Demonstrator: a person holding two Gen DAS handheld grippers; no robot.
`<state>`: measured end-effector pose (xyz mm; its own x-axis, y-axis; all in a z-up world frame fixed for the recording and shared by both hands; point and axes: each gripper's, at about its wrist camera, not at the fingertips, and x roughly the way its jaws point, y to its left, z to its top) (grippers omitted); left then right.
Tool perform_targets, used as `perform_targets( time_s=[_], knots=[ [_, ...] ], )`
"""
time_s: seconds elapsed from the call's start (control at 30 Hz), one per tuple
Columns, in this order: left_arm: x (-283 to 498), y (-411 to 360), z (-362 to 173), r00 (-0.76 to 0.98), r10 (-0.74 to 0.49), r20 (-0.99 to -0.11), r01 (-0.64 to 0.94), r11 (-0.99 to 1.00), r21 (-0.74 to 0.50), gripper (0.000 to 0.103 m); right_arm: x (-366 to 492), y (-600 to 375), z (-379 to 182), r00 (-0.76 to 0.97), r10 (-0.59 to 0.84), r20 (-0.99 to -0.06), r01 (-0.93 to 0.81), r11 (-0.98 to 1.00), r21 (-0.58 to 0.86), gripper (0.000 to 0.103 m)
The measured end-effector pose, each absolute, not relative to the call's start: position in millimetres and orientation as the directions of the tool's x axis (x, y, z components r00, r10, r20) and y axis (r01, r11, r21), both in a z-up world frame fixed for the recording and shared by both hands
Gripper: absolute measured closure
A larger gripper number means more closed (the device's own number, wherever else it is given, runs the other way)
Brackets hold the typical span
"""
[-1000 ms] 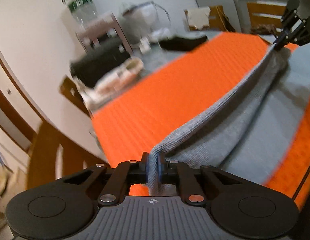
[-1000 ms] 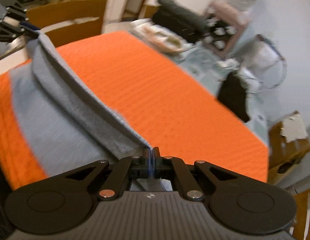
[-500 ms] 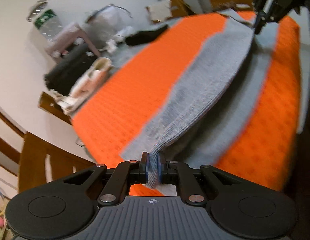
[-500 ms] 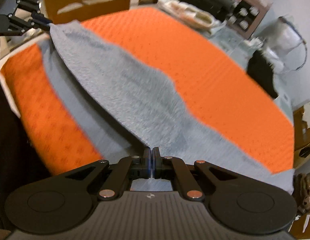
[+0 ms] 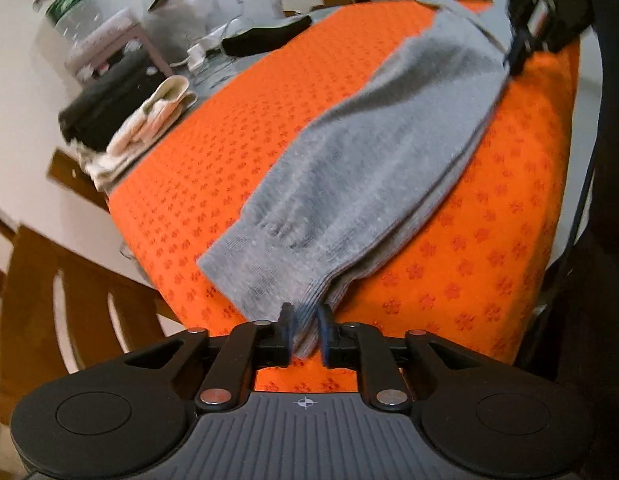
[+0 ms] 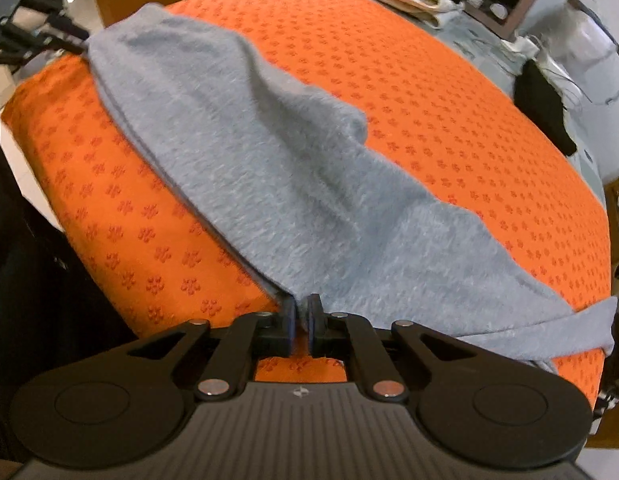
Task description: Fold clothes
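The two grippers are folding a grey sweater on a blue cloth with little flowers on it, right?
Almost. The cloth is orange, not blue, as the right wrist view shows plainly. The rest holds: the grey sweater lies folded over on it, with the left gripper and right gripper at its two ends. Both have just been opening, the sweater's edge between their jaws.
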<state>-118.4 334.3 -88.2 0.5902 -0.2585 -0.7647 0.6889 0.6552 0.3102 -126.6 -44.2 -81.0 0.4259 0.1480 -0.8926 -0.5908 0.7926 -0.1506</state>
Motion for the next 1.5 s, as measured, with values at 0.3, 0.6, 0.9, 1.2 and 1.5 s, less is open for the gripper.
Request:
perform_targets(
  time_s=[0.3,0.6,0.9,1.2,1.5],
  knots=[
    [-81.2,348.4,-40.2,0.492,-0.462,-0.738,0.594,0.798,-0.104,0.077,-119.4,-85.3,-42.3,0.462,0.187,-0.867,-0.469,0.881,-0.059,0.084],
    [-59.2,294.5,-53.3,0.532,-0.398,-0.747,0.520,0.850,-0.082,0.077,-87.9,-181.0,-31.1,0.553,0.056,-0.831,-0.180,0.982,-0.054,0.082],
    [-62.5,220.3,-62.3,0.564,-0.288,-0.774,0.341,0.935,-0.098,0.073,-29.6,-285.2,-42.1,0.562,0.045,-0.826,-0.004,0.999,0.052,0.081],
    [-75.3,148.2,-66.5,0.589,-0.201,-0.782,0.177,0.977,-0.118,0.072,52.4,-373.4,-69.9,0.564,0.024,-0.826,0.162,0.977,0.139,0.074],
    [-86.0,109.8,-67.4,0.606,-0.131,-0.784,0.070,0.991,-0.112,0.071,124.1,-406.7,-105.2,0.520,-0.037,-0.854,0.271,0.955,0.124,0.063]
  ],
)
